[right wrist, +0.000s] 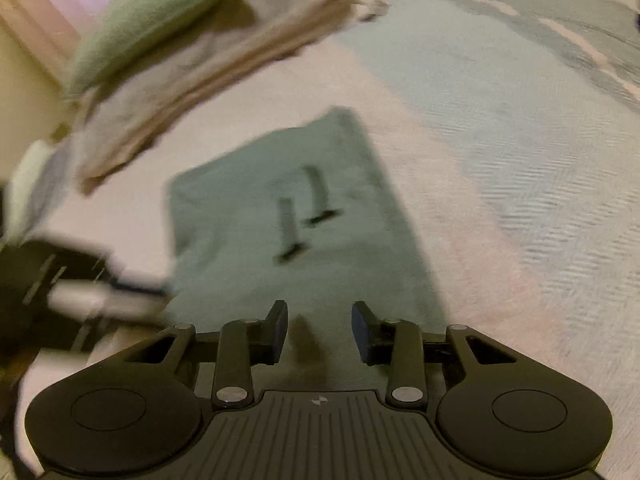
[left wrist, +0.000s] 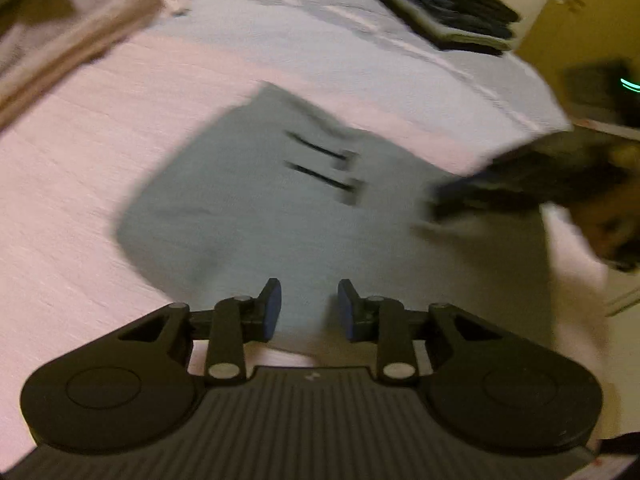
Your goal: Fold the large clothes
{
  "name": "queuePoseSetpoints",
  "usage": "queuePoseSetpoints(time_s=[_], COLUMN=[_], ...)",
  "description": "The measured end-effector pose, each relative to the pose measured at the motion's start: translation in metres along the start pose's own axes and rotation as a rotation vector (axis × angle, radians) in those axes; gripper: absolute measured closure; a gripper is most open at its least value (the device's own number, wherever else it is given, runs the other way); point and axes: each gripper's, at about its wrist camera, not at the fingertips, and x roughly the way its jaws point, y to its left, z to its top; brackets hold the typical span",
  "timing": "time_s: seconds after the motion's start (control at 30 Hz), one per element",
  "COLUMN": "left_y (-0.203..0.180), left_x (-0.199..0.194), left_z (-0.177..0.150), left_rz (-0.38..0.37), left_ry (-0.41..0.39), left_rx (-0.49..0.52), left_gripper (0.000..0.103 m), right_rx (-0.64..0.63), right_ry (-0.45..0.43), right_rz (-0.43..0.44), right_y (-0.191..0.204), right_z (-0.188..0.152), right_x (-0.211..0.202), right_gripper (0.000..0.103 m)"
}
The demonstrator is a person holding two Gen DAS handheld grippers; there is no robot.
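A grey garment, folded to a rough rectangle with two dark drawstrings on top, lies flat on the bed. My left gripper hovers over its near edge, jaws apart with only cloth showing behind the gap. In the right wrist view the same garment spreads ahead, and my right gripper hangs above its near edge, jaws apart and empty. The right gripper appears blurred at the right of the left wrist view; the left one blurs at the left of the right wrist view.
The bedspread is pale pink with a woven light panel. Folded tan towels and a green pillow lie at the far left. A stack of dark folded clothes sits at the far right corner.
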Motion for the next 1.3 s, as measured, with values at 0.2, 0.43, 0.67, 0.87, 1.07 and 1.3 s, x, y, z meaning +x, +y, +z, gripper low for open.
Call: queuePoseSetpoints(time_s=[0.2,0.43,0.67,0.87,1.07,1.3], left_y=[-0.019,-0.043,-0.072,-0.096,-0.124,-0.14], left_x=[0.04,-0.004,0.028,-0.009,0.005,-0.029], left_z=[-0.024,-0.023,-0.041,-0.045,-0.062,-0.068], left_rz=[0.02,0.009,0.02,0.04,0.093,0.165], left_ry=[0.024,0.001,0.046,0.007,0.065,0.06], left_rx=[0.013,-0.063,-0.077,-0.179,-0.257,-0.349], left_gripper=[0.076,0.077,0.076,0.076,0.076,0.076], right_rx=[0.079,0.072,0.104,0.09,0.035,-0.011], right_ry=[0.007,0.006,0.022,0.048,0.064,0.055], right_rz=[0.054,0.033,0.018,0.013,0.009,-0.034], right_y=[-0.019,-0.003,-0.018,-0.017,-0.005,0.021], right_z=[0.003,-0.037,-0.063,-0.076,-0.072,-0.093], right_x=[0.0,-0.061,-0.069,-0.086,-0.101,-0.149], right_gripper=[0.07,0.065,0.064,0.059,0.054,0.047])
